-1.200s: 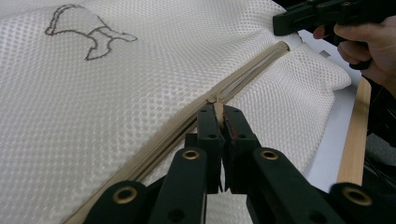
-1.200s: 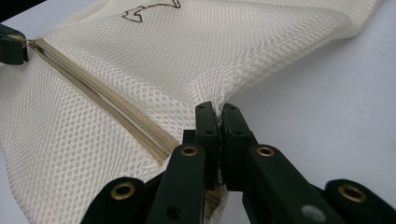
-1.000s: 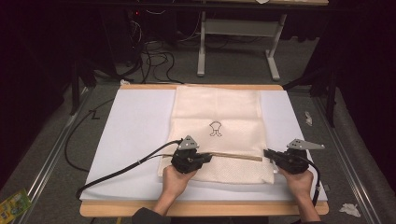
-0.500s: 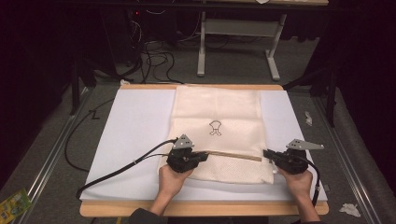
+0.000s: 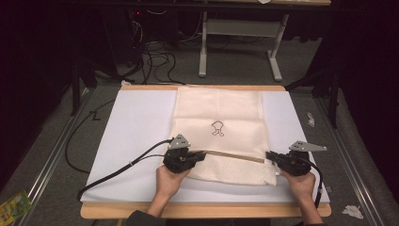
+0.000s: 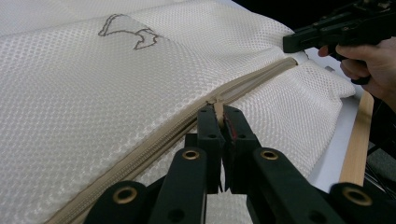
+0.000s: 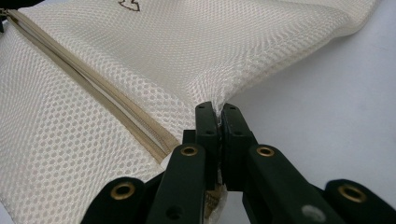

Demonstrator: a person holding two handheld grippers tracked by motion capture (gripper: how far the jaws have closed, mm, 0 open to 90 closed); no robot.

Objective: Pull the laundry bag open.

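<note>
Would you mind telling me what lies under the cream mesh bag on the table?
The mesh bag lies flat on a white mat, which shows around it and rests on the wooden table. Anything between bag and mat is covered, and the weave hides any contents.

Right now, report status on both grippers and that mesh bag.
Left gripper shut on zipper pull. Right gripper shut on mesh bag edge by zipper end. Bag flat on white mat. Nothing in the way.

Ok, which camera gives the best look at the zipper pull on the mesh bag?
The left gripper view: the zipper pull sits close up, pinched by the left gripper. The high view shows the tan zipper as a thin line. The right gripper view shows the zipper's far end.
</note>
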